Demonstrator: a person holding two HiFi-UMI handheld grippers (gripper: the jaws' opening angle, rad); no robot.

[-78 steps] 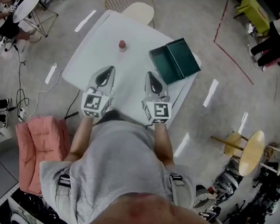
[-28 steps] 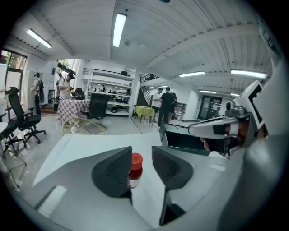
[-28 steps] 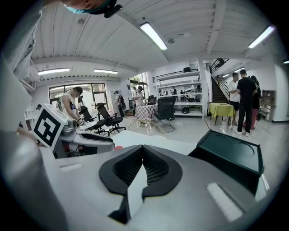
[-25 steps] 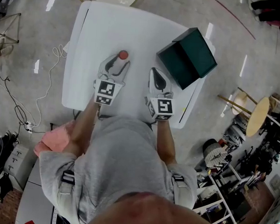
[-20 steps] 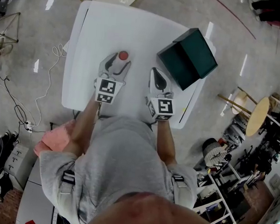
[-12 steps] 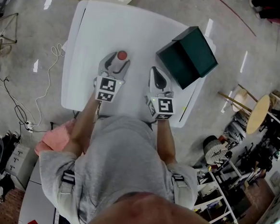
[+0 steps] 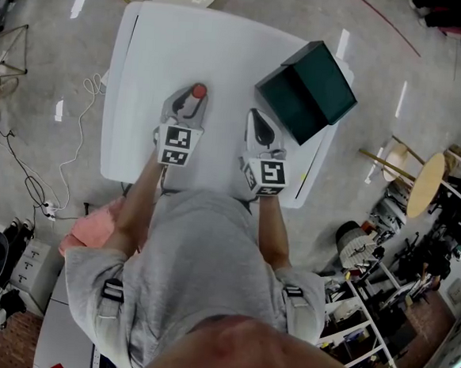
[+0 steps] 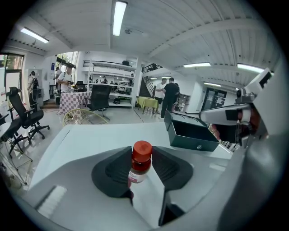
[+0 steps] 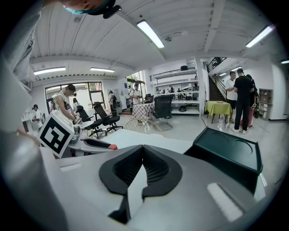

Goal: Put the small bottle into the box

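Nearest us, the left gripper [image 8: 141, 158] has just been closing its fingers [image 8: 113, 170] onto the small bottle [image 8: 140, 163]. The bottle stands upright between them on the white desk [image 7: 158, 46], a pad against each side and its red cap poking above them. Just right of it, the right gripper [image 9: 142, 150] has its fingers tip to tip, gripping nothing. Farther off, ahead and to the right of both pairs of fingers, the open dark green box [image 7: 291, 97] sits near the desk's edge, well apart from the bottle.

On table [image 7: 225, 52]: small bottle [image 7: 198, 91] left — box [image 7: 305, 91] right.
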